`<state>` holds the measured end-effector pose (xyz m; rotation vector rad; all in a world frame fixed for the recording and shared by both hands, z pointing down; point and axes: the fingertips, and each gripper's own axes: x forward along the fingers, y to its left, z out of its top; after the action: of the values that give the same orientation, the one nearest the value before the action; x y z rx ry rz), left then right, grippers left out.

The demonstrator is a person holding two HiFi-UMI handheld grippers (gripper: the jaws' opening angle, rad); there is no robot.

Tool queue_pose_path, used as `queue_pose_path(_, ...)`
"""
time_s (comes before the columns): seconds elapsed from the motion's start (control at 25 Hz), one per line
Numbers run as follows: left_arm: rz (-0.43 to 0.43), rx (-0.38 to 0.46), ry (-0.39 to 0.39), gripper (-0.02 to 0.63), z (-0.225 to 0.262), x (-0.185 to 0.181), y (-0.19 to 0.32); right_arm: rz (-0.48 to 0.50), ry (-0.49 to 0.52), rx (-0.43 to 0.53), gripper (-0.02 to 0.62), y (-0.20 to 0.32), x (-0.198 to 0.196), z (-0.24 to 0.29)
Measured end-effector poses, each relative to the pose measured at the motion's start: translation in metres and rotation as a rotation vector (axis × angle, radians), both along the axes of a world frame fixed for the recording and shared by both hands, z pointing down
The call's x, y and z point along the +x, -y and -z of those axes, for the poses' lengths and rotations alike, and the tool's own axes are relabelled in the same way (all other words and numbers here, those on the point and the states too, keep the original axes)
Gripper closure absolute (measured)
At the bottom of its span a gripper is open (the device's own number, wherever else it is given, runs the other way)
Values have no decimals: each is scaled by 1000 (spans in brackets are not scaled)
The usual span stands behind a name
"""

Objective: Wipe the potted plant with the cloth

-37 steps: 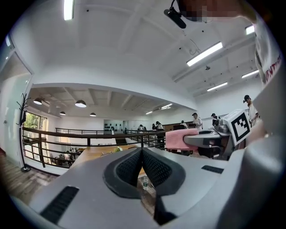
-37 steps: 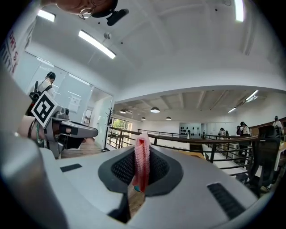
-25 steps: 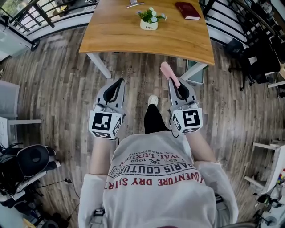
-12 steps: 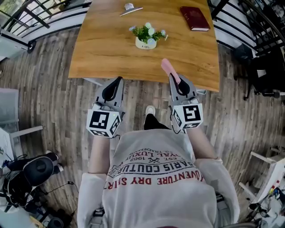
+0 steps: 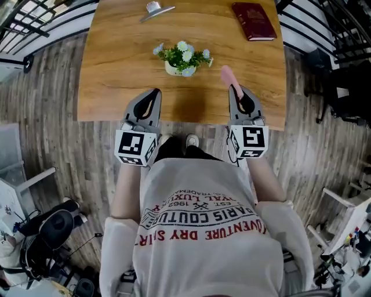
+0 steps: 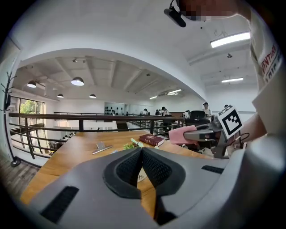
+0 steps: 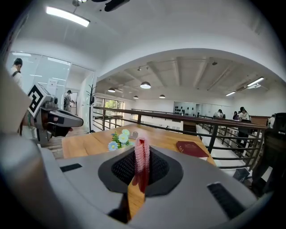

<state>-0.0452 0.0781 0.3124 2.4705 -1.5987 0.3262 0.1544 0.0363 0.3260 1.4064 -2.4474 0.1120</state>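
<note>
A small potted plant point(image 5: 178, 58) with white and blue flowers stands in a white pot near the middle of the wooden table point(image 5: 116, 69). It also shows in the left gripper view point(image 6: 132, 144) and the right gripper view point(image 7: 119, 138). My right gripper point(image 5: 236, 90) is shut on a pink cloth point(image 5: 228, 76), which sticks out forward past the jaws point(image 7: 142, 161), to the right of the plant and short of it. My left gripper point(image 5: 155, 91) is shut and empty point(image 6: 142, 150), over the table's near edge, short of the plant.
A dark red book point(image 5: 254, 20) lies at the table's far right and a small metal object point(image 5: 155, 8) at its far edge. Black railings point(image 7: 214, 129) run behind the table. The person's feet point(image 5: 188, 140) stand on the plank floor at the table's near edge.
Both grippers have moved forward from over the floor to over the table's near edge. The plant now lies much closer to them. The cloth stays in the right gripper.
</note>
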Motion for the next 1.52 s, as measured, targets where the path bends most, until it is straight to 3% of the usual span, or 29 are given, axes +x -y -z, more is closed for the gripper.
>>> queue_pose_path(0.28, -118, -120, 26, 591, -60, 0, 61, -61, -104, -115, 551, 39, 0, -55)
queue_pose_path(0.52, -184, -203, 44, 591, -103, 8, 89, -37, -150, -235, 551, 50, -10, -112)
queue_pose_path(0.88, -290, -219, 44, 591, -130, 17, 112, 48, -151, -209, 551, 85, -58, -140)
queue_pose_path(1.08, -312, -232, 9, 591, -130, 17, 115, 99, -147, -185, 551, 93, -77, -148)
queue_pose_path(1.24, -328, -231, 36, 591, -129, 20, 115, 142, -141, -171, 551, 92, -87, -148)
queue_pose_path(1.4, -312, -280, -46, 591, -130, 17, 117, 195, -141, -162, 551, 88, -96, -148)
queue_pose_path(1.52, -330, -313, -54, 591, -129, 17, 118, 214, -129, -164, 551, 86, -97, -148)
